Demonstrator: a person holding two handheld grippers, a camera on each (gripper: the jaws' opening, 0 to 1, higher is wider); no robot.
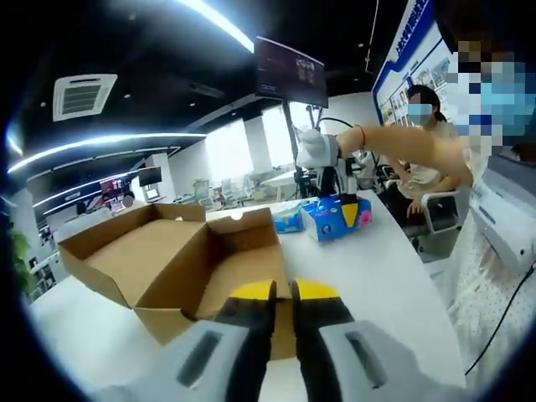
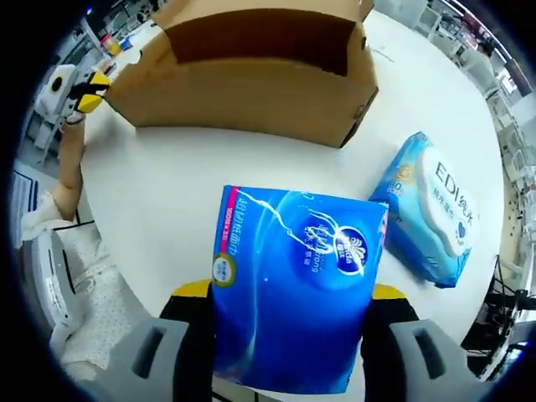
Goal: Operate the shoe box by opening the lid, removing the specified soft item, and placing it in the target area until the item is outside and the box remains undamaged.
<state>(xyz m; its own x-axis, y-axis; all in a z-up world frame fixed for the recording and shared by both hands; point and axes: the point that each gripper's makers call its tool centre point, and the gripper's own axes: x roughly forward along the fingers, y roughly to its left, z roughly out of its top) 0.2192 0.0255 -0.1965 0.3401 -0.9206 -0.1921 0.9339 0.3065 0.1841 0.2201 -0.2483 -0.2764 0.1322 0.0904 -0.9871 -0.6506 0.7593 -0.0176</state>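
Observation:
The brown cardboard shoe box [image 1: 180, 268] stands open on the white table [image 1: 377, 276], its lid flap folded out to the left and its inside bare. My left gripper [image 1: 283, 293] is shut, its yellow tips against the box's near wall; in the right gripper view it [image 2: 88, 88] sits at the box's [image 2: 251, 75] corner. My right gripper [image 2: 291, 293] is shut on a soft blue tissue pack [image 2: 297, 293], just above the table past the box. The left gripper view shows that pack [image 1: 335, 218] under the right gripper [image 1: 335, 180].
A light-blue wet-wipes pack [image 2: 435, 218] lies on the table beside the tissue pack, also visible from the left gripper [image 1: 289, 219]. A person [image 1: 414, 159] sits at the table's far right. The table edge [image 1: 431, 268] runs close on the right.

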